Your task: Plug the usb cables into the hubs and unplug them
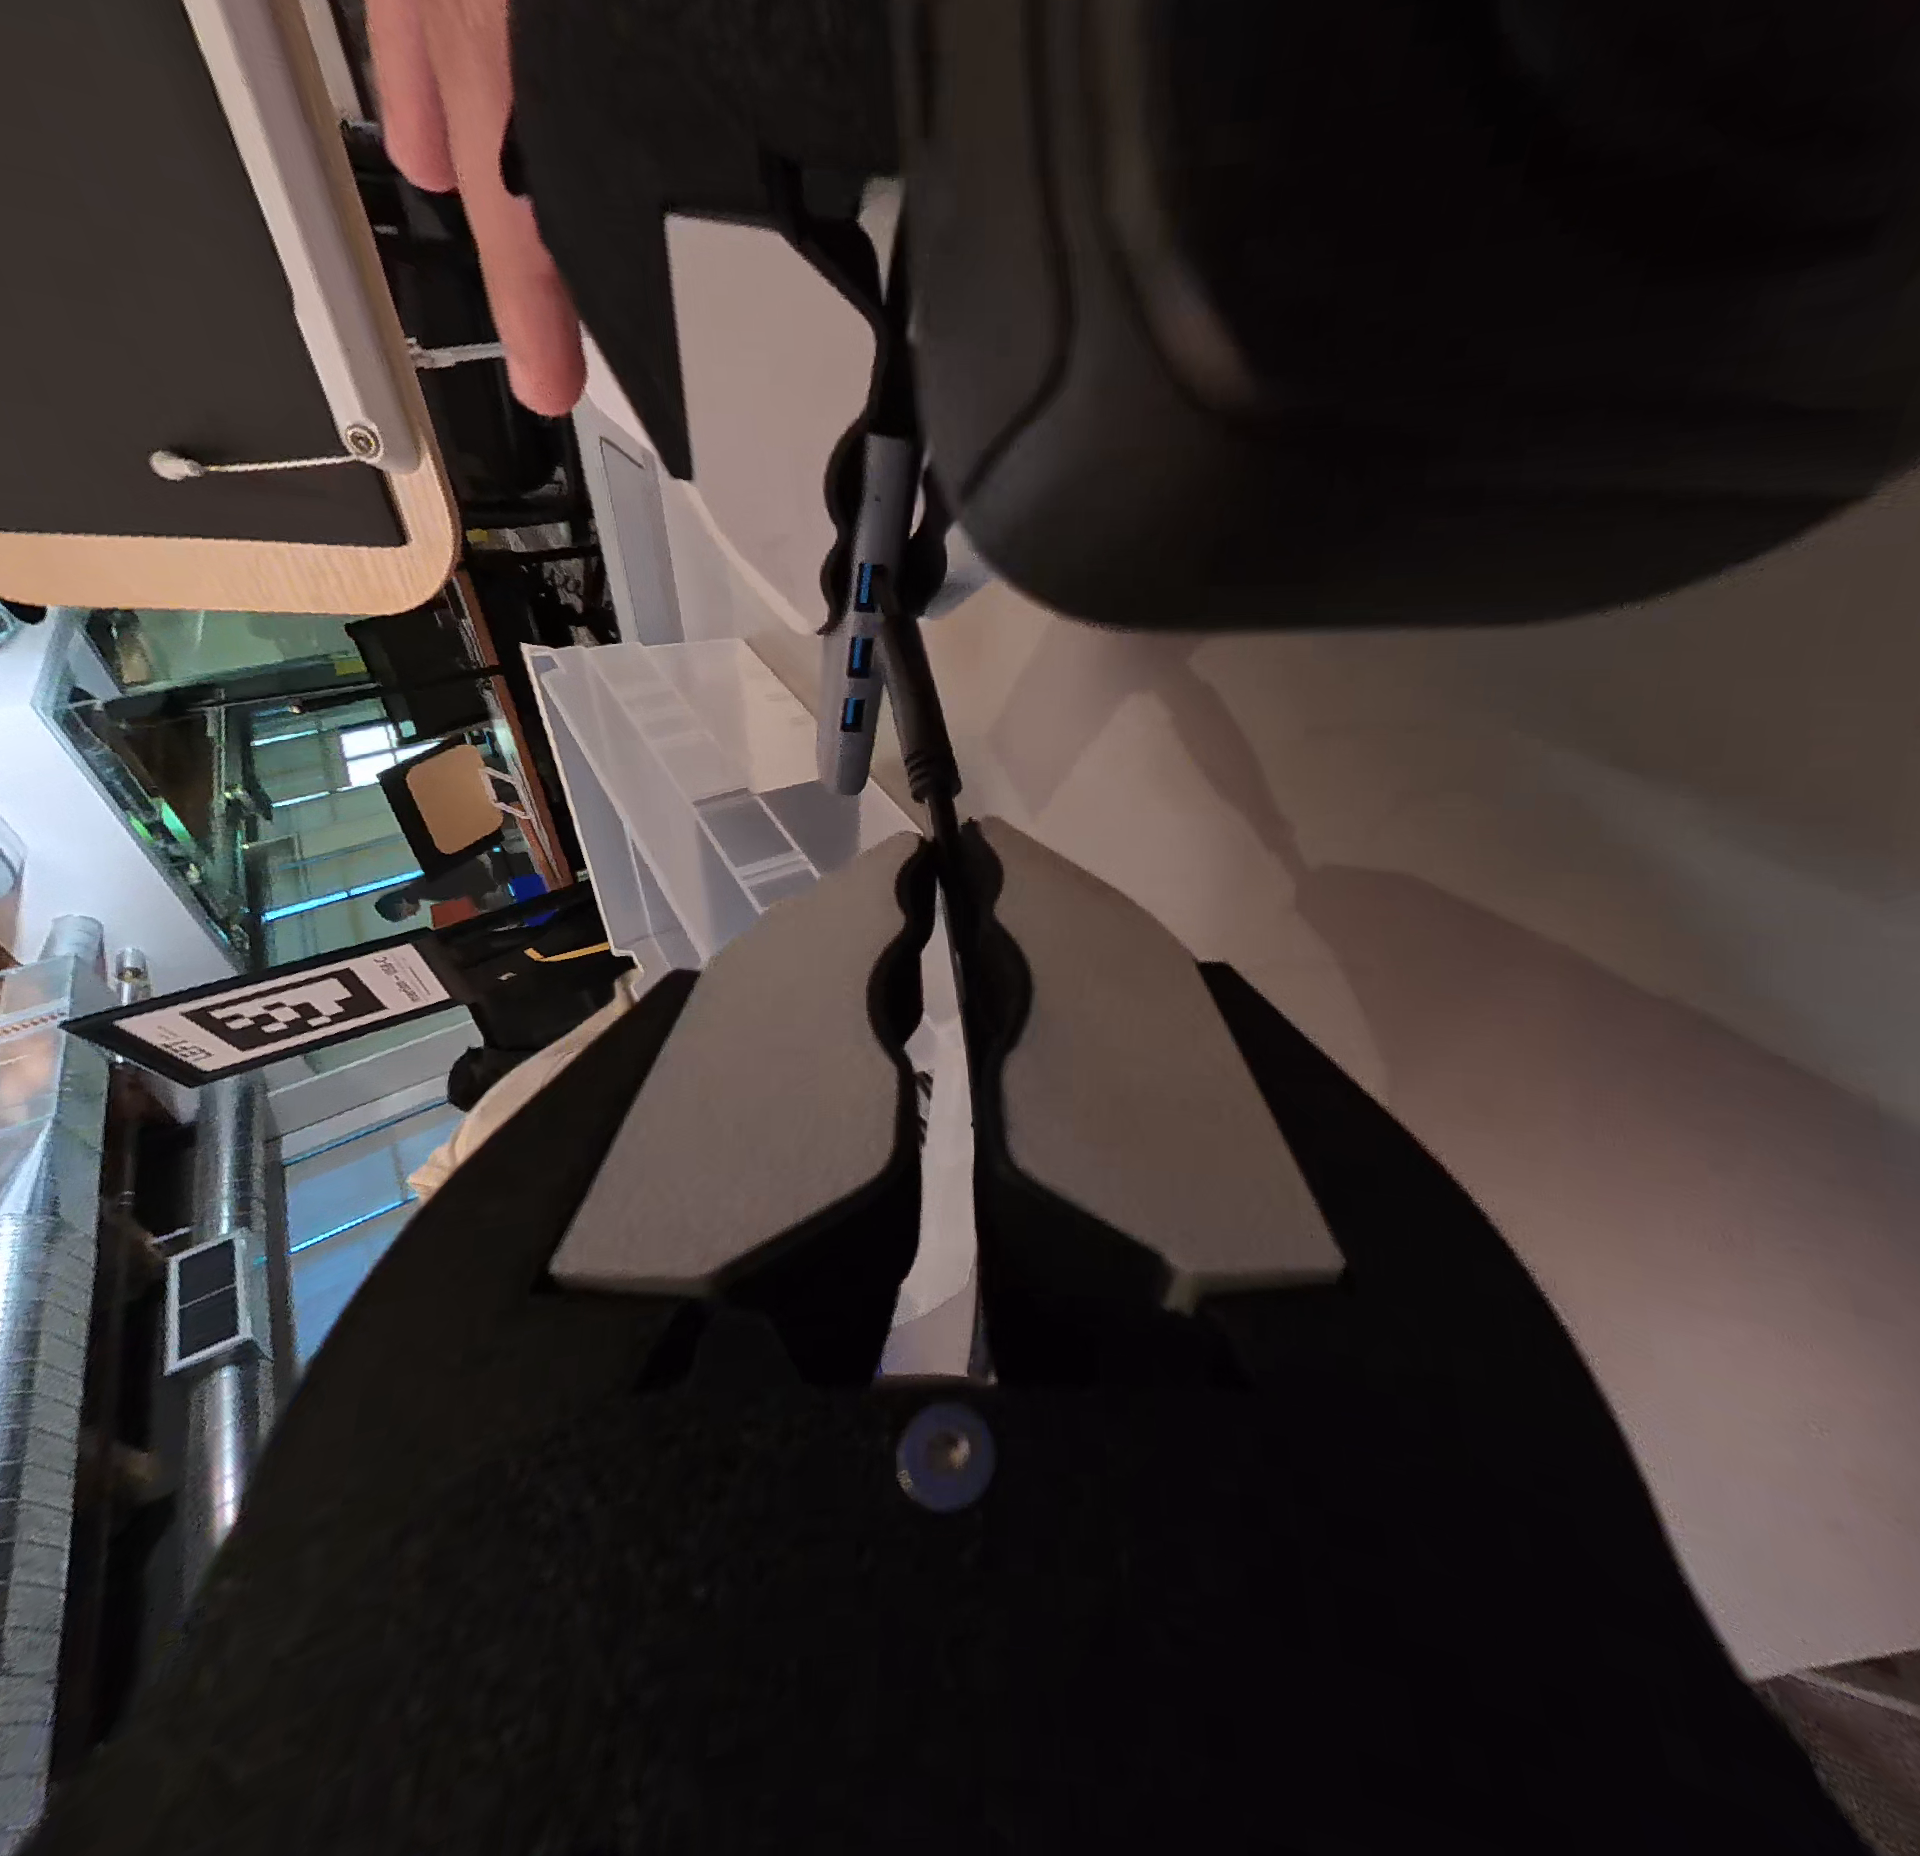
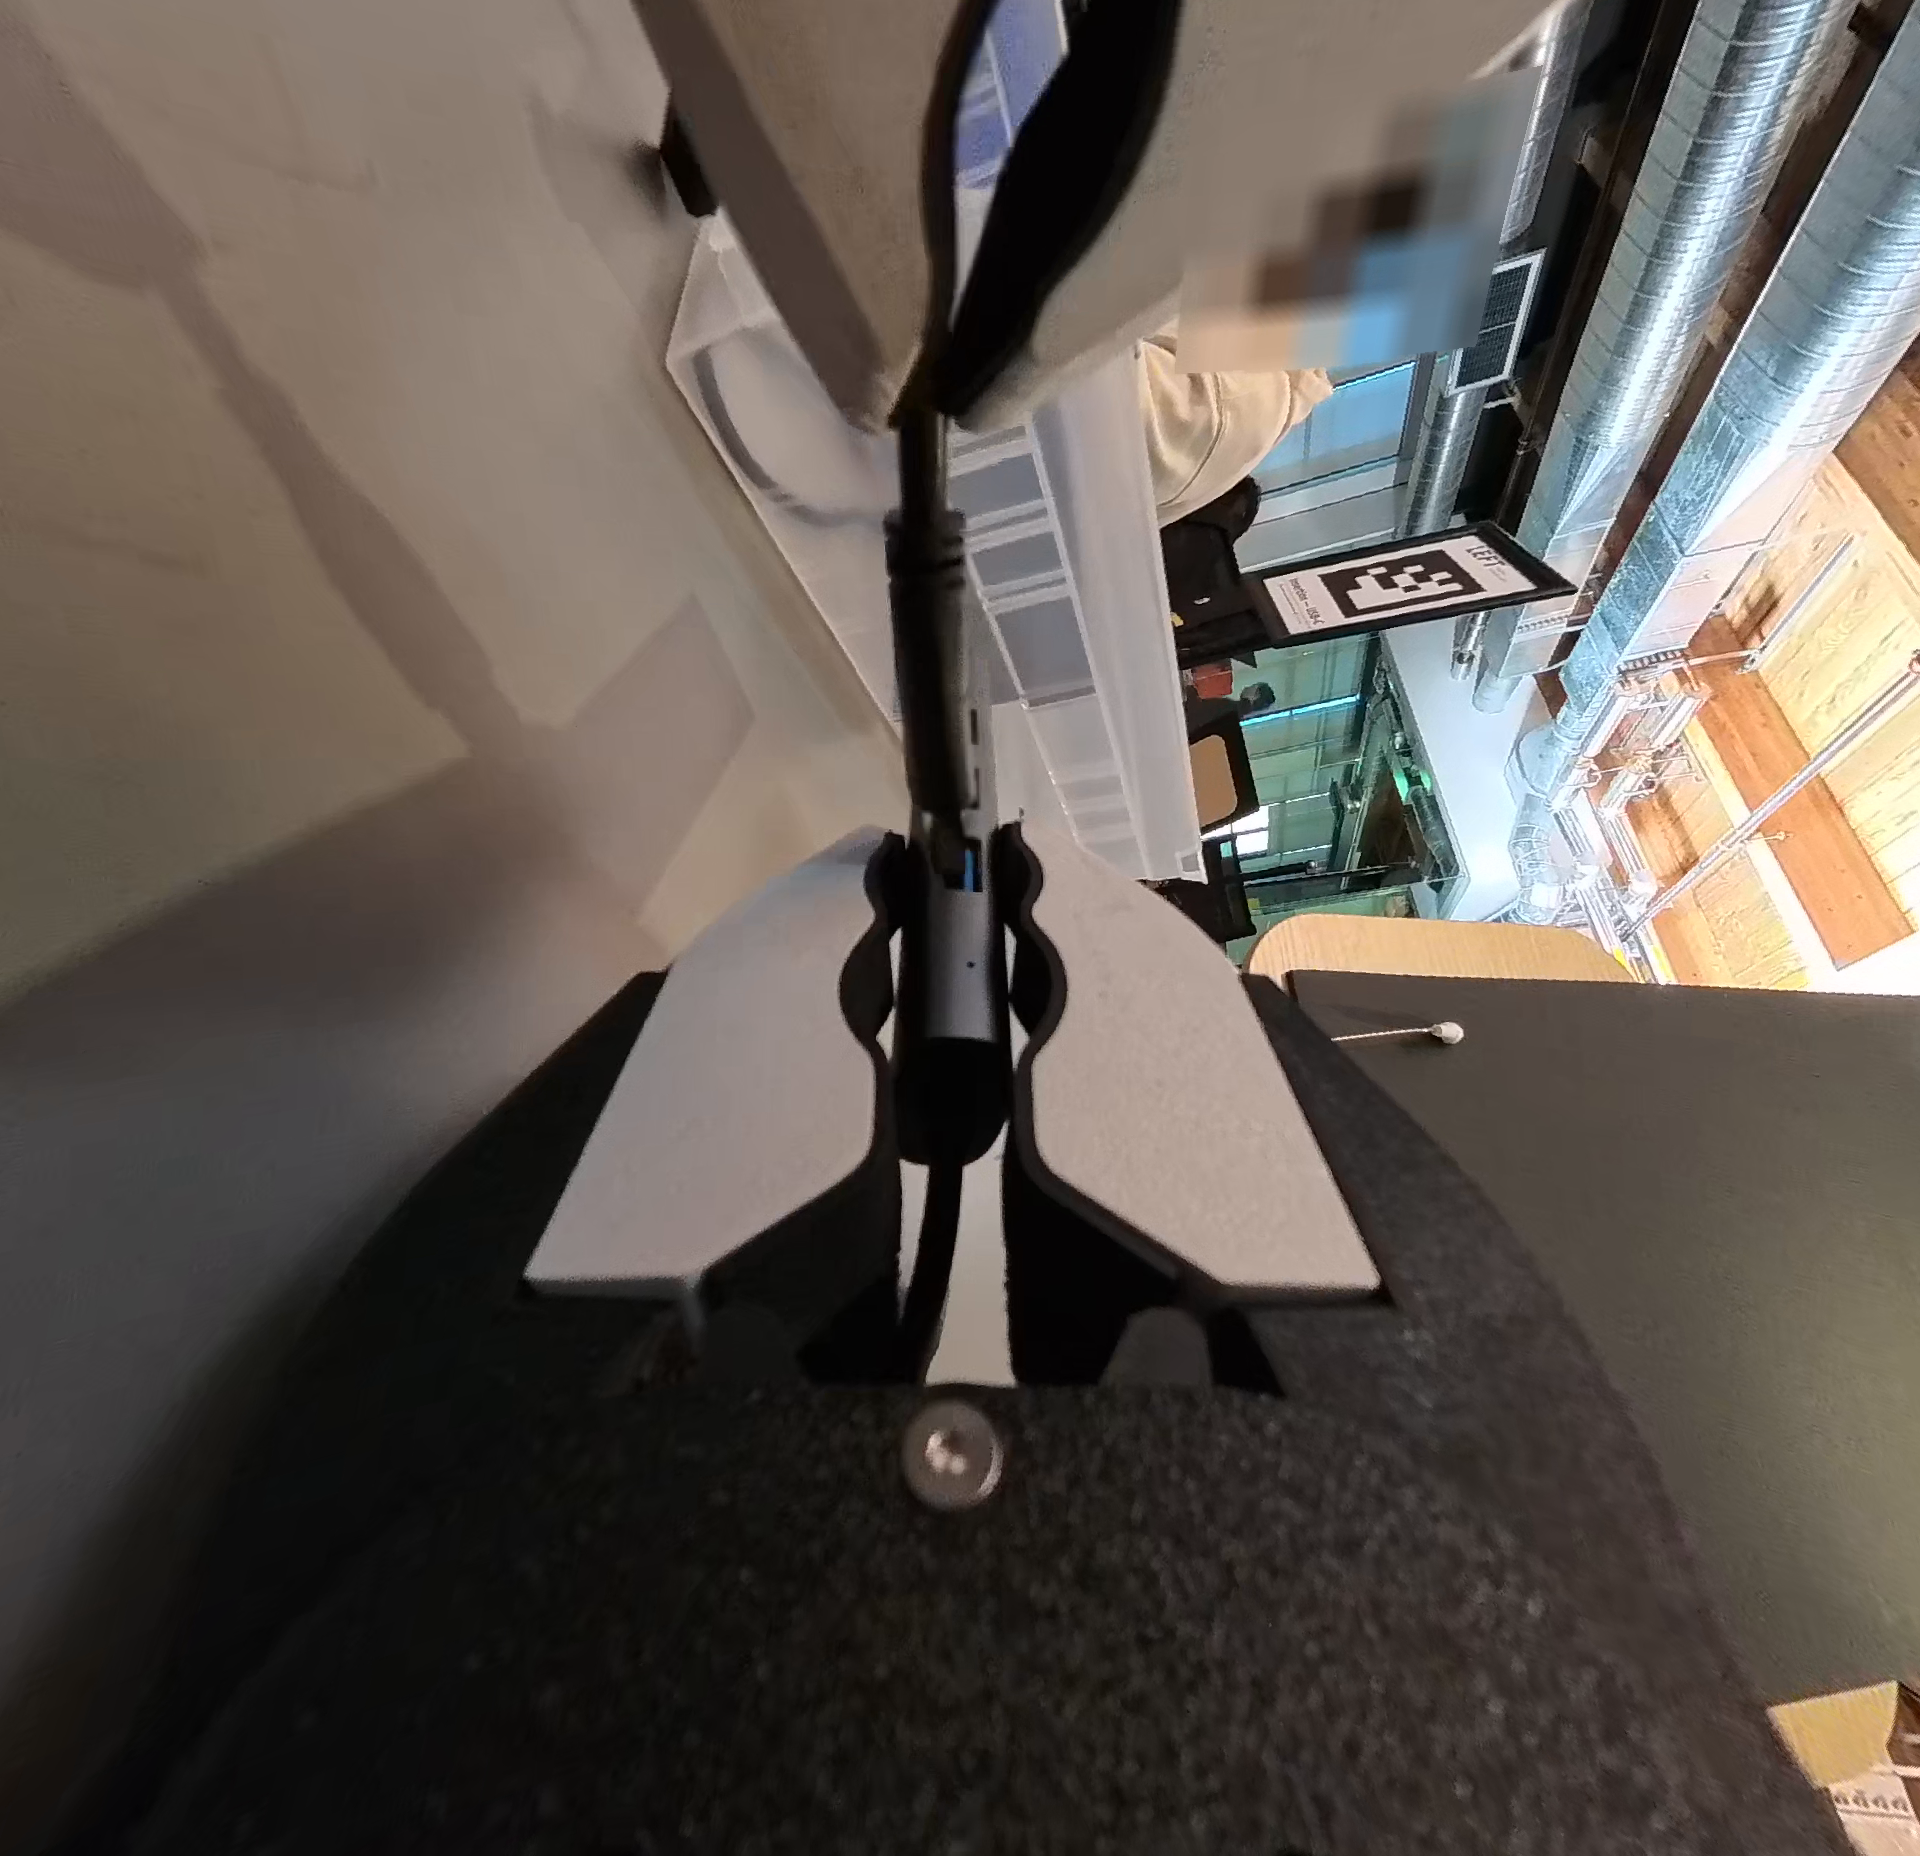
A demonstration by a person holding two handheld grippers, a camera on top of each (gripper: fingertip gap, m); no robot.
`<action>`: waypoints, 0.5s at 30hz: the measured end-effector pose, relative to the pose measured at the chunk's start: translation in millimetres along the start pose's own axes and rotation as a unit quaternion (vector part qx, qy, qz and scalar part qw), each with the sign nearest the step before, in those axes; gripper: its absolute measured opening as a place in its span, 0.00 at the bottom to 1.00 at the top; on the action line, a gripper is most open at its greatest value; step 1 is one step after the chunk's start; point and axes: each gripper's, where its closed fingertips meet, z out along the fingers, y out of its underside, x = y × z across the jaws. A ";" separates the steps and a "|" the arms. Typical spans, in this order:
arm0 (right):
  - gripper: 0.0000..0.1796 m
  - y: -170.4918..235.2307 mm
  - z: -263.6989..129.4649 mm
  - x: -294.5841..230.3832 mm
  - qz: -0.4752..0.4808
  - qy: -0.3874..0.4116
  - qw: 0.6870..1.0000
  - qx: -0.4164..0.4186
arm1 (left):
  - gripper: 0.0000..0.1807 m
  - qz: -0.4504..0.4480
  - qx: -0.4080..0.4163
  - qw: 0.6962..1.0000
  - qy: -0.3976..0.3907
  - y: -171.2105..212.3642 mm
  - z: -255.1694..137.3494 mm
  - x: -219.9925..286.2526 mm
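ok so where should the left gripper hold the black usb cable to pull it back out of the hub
Grip the thick moulded plug body just behind the grey hub, coming along the cable's line with a finger on each flat side. It is rigid and ribbed, so a pull would probably carry straight out. The left gripper is now shut on the thin cord behind the plug, which would likely flex or slip.

**Both hand-held grippers clamped, tip to tip**

We hold the left hand-held gripper with its fingers closed to a narrow slit at the tips. Facing it, our right hand-held gripper is pinched shut too. Our right hand wraps its handle, fingers extended along the side.
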 end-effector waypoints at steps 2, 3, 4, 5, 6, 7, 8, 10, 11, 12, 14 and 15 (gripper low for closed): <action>0.09 0.0 0.0 0.0 0.000 0.000 1.000 0.000 | 0.02 0.012 0.000 1.000 -0.001 -0.3 0.1 0.9; 0.09 0.1 0.2 -0.2 0.000 -0.001 1.000 0.000 | 0.02 0.017 0.000 1.000 -0.004 -0.6 -0.1 0.2; 0.09 0.4 0.3 -0.6 -0.001 -0.001 1.000 -0.001 | 0.02 0.019 0.000 1.000 -0.006 -0.9 -0.5 -0.7; 0.09 0.4 0.4 -1.1 -0.002 -0.003 1.000 -0.001 | 0.02 0.019 0.000 1.000 -0.005 -1.1 -0.7 -1.3; 0.09 0.4 0.5 -1.3 -0.002 -0.003 1.000 -0.002 | 0.02 0.019 0.001 1.000 -0.007 -1.6 -1.2 -2.6; 0.09 0.5 0.5 -1.1 -0.002 -0.002 1.000 -0.002 | 0.02 0.019 0.003 1.000 -0.009 -2.5 -1.8 -3.4; 0.09 0.1 0.4 -0.9 -0.001 -0.002 1.000 0.000 | 0.02 0.019 0.003 1.000 -0.007 -3.2 -2.0 -2.9; 0.09 1.0 0.6 -1.1 0.000 -0.003 1.000 -0.002 | 0.02 0.023 0.002 1.000 -0.009 -3.3 -1.0 -3.1; 0.09 1.4 0.8 -1.4 -0.001 -0.003 1.000 -0.003 | 0.02 0.025 0.000 1.000 -0.010 -2.9 -0.3 -3.1; 0.09 1.9 0.8 -1.5 -0.001 -0.004 1.000 -0.004 | 0.02 0.025 0.000 1.000 -0.011 -2.8 0.2 -3.4; 0.09 1.4 0.8 -1.3 0.002 -0.004 1.000 -0.003 | 0.02 0.028 -0.004 1.000 -0.013 -1.7 0.9 -3.9; 0.09 1.4 1.0 -1.6 0.001 -0.004 1.000 -0.004 | 0.02 0.029 -0.004 0.999 -0.013 -1.4 0.9 -4.1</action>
